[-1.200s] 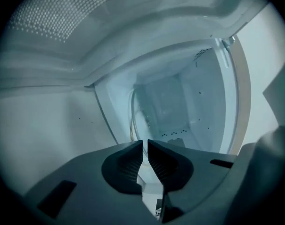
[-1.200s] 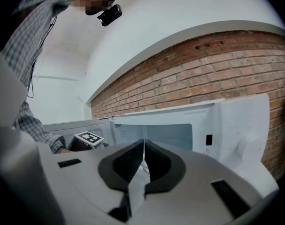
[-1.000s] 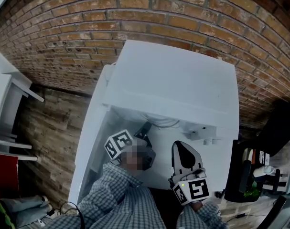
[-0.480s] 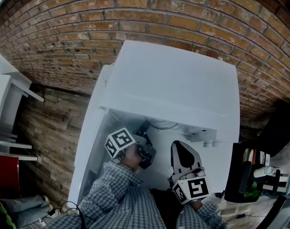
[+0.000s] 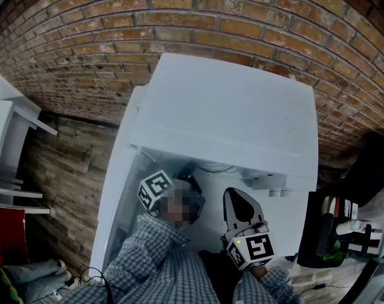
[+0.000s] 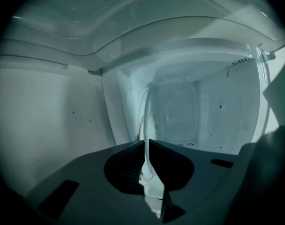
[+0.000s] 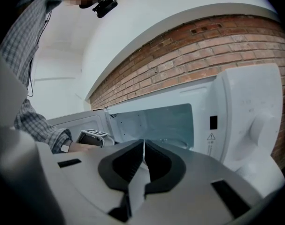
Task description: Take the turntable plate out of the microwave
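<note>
The background is a red brick wall (image 5: 84,56), with wood-plank flooring (image 5: 59,163) showing at the left of the head view. A white microwave (image 5: 229,113) stands against the wall, and its door (image 5: 119,189) is swung open to the left.

**Left gripper**
- The left gripper (image 6: 146,146) reaches into the open cavity (image 6: 180,116). In the head view only its marker cube (image 5: 157,192) and rear body show at the opening.
- Its jaws are closed on the turntable plate (image 6: 145,118).
- The plate is clear glass and appears edge-on in the left gripper view. It forms a thin pale strip that rises from between the two dark pads (image 6: 168,161) toward the cavity ceiling.
- The pads press on opposite faces of the plate near its rim.
- The rest of the plate extends ahead of the fingertips, inside the cavity.
- Whether the far edge of the plate touches the cavity floor cannot be determined.

**Right gripper**
- The right gripper (image 7: 143,149) is outside the microwave, in front of the opening and well apart from the plate.
- Its jaws are together, with nothing between them.
- Its view shows the cavity, the control panel (image 7: 217,121) with a round knob (image 7: 262,125), and a checked sleeve (image 7: 39,125) leading to the left gripper's cube.
</note>
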### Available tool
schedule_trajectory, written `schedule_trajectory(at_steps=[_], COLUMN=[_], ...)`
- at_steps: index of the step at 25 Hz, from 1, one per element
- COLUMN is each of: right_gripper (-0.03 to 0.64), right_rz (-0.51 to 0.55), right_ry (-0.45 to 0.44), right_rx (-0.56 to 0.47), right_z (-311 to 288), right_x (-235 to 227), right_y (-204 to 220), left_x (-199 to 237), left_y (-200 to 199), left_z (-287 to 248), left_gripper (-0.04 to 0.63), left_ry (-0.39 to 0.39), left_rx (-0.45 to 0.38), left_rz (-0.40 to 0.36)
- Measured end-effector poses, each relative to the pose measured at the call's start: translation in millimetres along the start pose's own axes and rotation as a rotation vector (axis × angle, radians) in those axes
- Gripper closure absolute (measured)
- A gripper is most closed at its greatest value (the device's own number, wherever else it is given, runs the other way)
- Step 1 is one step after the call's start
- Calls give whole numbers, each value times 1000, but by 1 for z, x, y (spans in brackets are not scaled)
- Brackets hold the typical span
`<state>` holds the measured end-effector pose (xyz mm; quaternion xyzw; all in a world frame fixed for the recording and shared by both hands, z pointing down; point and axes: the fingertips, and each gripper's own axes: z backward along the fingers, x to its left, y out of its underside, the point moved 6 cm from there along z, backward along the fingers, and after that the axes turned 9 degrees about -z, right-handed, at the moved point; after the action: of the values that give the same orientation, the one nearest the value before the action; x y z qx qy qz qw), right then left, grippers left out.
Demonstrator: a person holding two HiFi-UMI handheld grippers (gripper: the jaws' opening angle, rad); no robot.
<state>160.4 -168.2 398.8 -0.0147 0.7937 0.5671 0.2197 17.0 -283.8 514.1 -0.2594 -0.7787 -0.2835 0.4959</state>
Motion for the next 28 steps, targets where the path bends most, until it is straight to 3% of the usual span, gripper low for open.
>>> schedule_trajectory(at_steps=[3, 6, 12, 14, 17, 18, 19, 21, 28], right_gripper=[594, 594, 594, 594, 592, 591, 587, 475, 466], right_rz=[-62, -202, -656, -820, -1159, -1217, -1243, -1269, -1351], right_ry=[0, -26, -141, -138, -143, -148, -152, -169, -162], right_rx=[36, 82, 187, 168, 67, 32, 7, -26, -93], right_z=[-5, -15, -52, -62, -70, -72, -74, -80, -101], right_x=[-4, -10, -14, -19, -31, -36, -39, -44, -49], right_y=[9, 21, 49, 54, 60, 60, 60, 59, 59], left_x=[0, 0, -7, -12, -19, -21, -22, -24, -26], left_y=[-1, -3, -2, -3, -2, -2, -3, -5, -5], left_z=[0, 0, 0, 0, 1, 2, 3, 4, 6], left_gripper=[563, 563, 565, 565, 565, 563, 565, 565, 565], left_ry=[22, 42, 96, 127, 176, 181, 185, 193, 206], left_rx=[-15, -24, -31, -34, -53, -55, -56, -61, -74], left_rz=[17, 21, 46, 46, 48, 51, 53, 65, 101])
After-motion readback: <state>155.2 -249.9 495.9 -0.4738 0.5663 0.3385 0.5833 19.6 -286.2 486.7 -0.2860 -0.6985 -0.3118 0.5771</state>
